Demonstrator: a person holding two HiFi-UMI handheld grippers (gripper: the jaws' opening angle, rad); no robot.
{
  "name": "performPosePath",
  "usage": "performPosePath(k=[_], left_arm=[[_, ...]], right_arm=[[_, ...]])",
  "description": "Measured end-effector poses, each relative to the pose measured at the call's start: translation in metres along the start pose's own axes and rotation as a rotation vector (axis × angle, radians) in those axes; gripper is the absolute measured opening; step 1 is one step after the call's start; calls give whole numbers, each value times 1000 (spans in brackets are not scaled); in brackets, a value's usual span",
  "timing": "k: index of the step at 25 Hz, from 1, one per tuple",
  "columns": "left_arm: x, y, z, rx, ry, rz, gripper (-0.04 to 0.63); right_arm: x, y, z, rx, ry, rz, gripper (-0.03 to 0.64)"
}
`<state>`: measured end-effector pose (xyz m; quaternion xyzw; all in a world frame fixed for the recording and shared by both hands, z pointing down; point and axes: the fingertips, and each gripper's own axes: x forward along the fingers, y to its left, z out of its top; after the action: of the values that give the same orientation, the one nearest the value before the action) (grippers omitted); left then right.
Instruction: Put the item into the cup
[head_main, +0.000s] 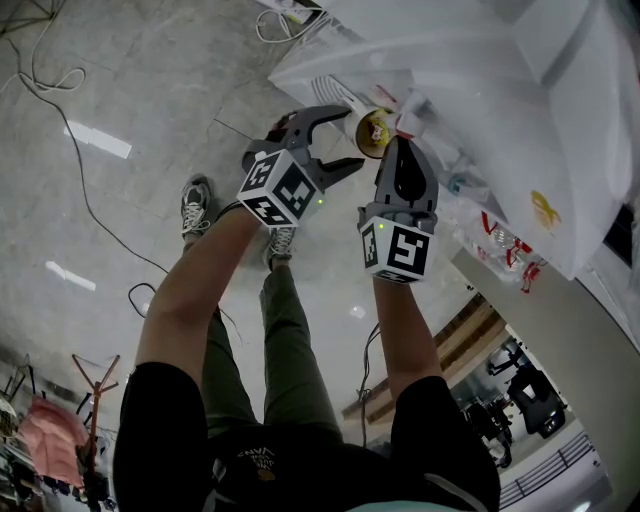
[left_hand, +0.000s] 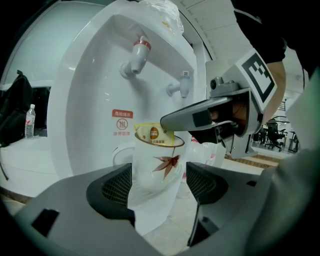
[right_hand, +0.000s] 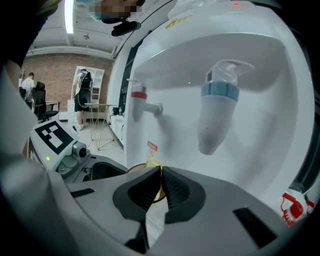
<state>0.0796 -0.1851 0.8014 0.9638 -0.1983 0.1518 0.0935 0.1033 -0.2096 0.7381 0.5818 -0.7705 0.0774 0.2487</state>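
A white cup (left_hand: 152, 167) with a red leaf print sits between the pads of my left gripper (left_hand: 157, 184), which is shut on it and holds it in front of a water dispenser. A yellow sachet (left_hand: 153, 134) stands in the cup's mouth, its lower end below the rim. My right gripper (right_hand: 160, 175) is shut on the sachet (right_hand: 151, 164) from above. In the head view the cup (head_main: 366, 128) is at top centre, with the left gripper (head_main: 350, 140) around it and the right gripper (head_main: 398, 148) right beside it.
The white water dispenser (left_hand: 95, 90) fills the background, with a red tap (left_hand: 138, 54) and a blue tap (left_hand: 183, 85) above the cup. The blue tap (right_hand: 217, 107) hangs close over the right gripper. Cables (head_main: 60, 80) lie on the floor below.
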Motion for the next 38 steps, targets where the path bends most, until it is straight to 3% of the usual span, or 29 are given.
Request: performPosePath(k=[12,27,38], left_arm=[[-8,-1,6,-1,5,6,341],[-84,-15,69,-41,-60,79,334],[-141,-50,139,-34,-96,120,162]], right_arm=[[-8,-2,3,61,2,10,48],[-86,3,69,177,-67,-10,48],[-151,7,122,206,-117,11,46]])
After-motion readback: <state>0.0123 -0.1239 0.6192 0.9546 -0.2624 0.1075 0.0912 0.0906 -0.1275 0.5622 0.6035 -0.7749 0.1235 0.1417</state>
